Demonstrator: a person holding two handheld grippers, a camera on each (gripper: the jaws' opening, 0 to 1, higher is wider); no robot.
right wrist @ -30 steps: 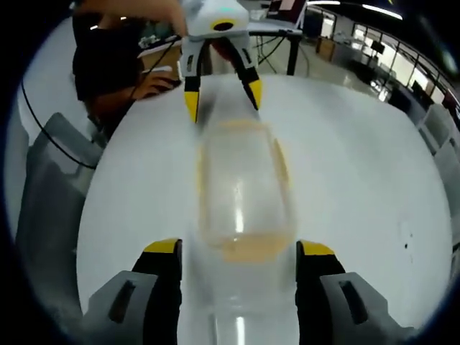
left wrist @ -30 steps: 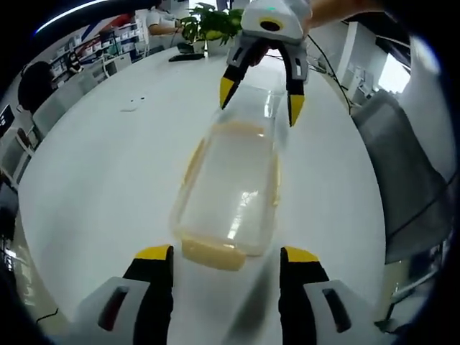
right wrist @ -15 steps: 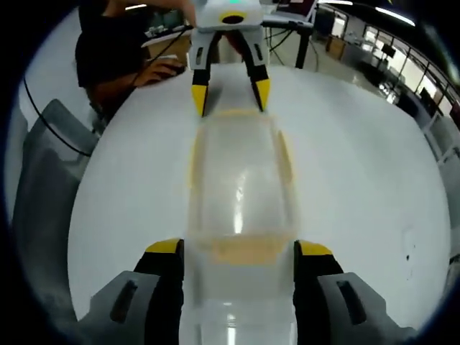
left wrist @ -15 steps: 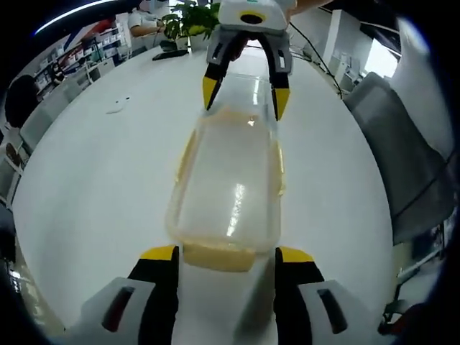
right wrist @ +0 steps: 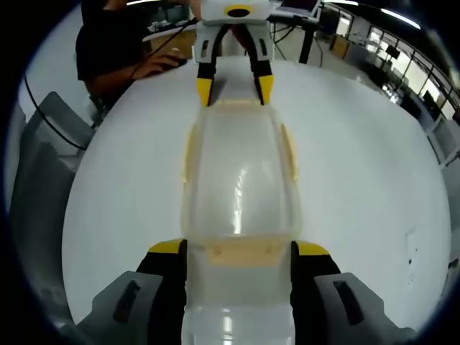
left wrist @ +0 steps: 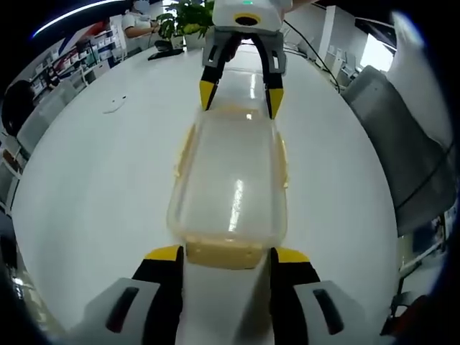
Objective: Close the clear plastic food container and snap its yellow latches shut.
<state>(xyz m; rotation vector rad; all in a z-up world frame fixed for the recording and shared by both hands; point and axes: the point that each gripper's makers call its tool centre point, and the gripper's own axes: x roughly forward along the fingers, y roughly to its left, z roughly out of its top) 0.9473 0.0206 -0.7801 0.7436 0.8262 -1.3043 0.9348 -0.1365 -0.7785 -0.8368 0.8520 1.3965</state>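
The clear rectangular plastic food container [left wrist: 230,190] with yellow latches [left wrist: 219,253] lies lidded on the round white table [left wrist: 93,187]. The left gripper [left wrist: 223,259] straddles one end latch, jaws apart, gripping nothing; the right gripper [right wrist: 233,253] brackets the opposite end likewise.

Two facing low close views from opposite ends of the shared container [left wrist: 230,190].

Hand-held grippers closed in on the container ends

The left hand-held gripper [left wrist: 224,257] and right hand-held gripper [right wrist: 238,251] drew nearer the clear container [left wrist: 230,188], its yellow end latches [right wrist: 241,252] reaching between their tips.
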